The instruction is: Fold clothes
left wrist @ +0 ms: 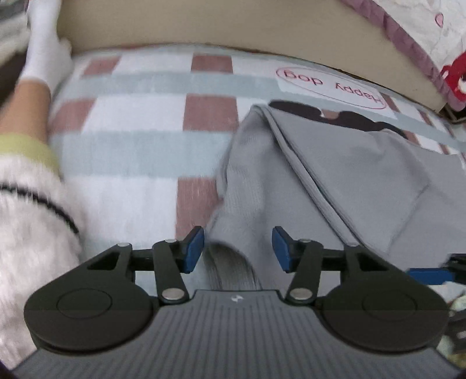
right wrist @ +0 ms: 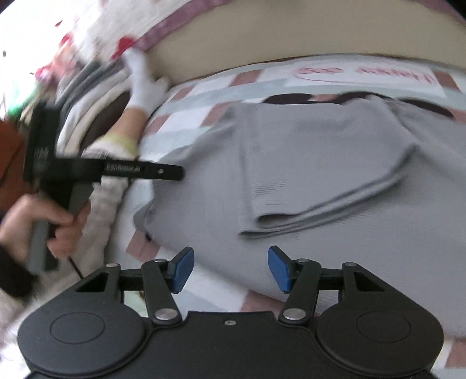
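A grey knit garment [left wrist: 349, 175] lies spread on a checked blanket, one sleeve [right wrist: 320, 180] folded across its body. My left gripper [left wrist: 237, 250] hovers open over the garment's left edge, and the cloth under its blue pads [left wrist: 193, 250] lies untouched. In the right wrist view the left gripper [right wrist: 171, 173] reaches in from the left, held by a bare hand [right wrist: 58, 230]. My right gripper [right wrist: 231, 268] stands open just above the garment's near hem, with nothing pinched between its pads. One blue pad of the right gripper [left wrist: 428, 275] shows at the left wrist view's right edge.
The pink, white and pale blue checked blanket [left wrist: 139, 140] carries a "Happy dog" label [left wrist: 332, 84]. Behind it runs a beige padded back [left wrist: 204, 26]. A white-gloved hand [left wrist: 46, 49] on a fuzzy white sleeve [left wrist: 32, 233] rests at the left. A stack of clothes [right wrist: 84, 96] lies left.
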{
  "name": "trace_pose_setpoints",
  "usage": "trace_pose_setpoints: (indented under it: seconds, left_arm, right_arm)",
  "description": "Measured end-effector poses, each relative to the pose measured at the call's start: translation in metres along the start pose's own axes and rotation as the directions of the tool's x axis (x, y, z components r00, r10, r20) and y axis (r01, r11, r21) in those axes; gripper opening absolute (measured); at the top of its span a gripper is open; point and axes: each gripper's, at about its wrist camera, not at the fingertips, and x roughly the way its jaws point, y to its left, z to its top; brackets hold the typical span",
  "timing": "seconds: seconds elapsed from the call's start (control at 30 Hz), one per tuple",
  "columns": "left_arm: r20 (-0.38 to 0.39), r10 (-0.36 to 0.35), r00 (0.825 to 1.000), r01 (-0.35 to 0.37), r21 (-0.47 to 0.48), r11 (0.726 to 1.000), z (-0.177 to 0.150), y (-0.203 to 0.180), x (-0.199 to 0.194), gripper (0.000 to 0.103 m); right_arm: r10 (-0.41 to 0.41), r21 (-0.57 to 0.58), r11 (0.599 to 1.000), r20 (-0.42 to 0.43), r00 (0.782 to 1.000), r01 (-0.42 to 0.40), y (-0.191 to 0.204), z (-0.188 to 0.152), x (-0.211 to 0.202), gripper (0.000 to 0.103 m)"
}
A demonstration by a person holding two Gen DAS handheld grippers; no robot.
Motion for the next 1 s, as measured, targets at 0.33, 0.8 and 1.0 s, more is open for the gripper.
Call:
trace_pose_setpoints:
  seconds: [0.33, 0.8, 1.0]
  left_arm:
    - [-0.024, 0.071, 0.997, -0.068, 0.123, 0.99, -0.026, -0.05, -0.025, 0.072]
    - [-0.098, -0.296, 0.95, 0.302, 0.517, 0.801, -0.007, -0.33, 0.03, 0.066]
    - [-0.183, -0.296, 0.938, 0.347, 0.543, 0.765, -0.016, -0.385, 0.076, 0.066]
  right_arm:
    - [0.02, 0.281, 0.96, -0.046, 0.999, -0.006, -0.038, 0.003, -0.026, 0.061]
    - [-0.407, 0.778, 0.598, 0.087, 0.909, 0.193, -0.253, -0.075, -0.248, 0.072]
    - [-0.471, 0.828, 0.514, 0.055, 0.88, 0.223, -0.301, -0.115, -0.235, 0.072]
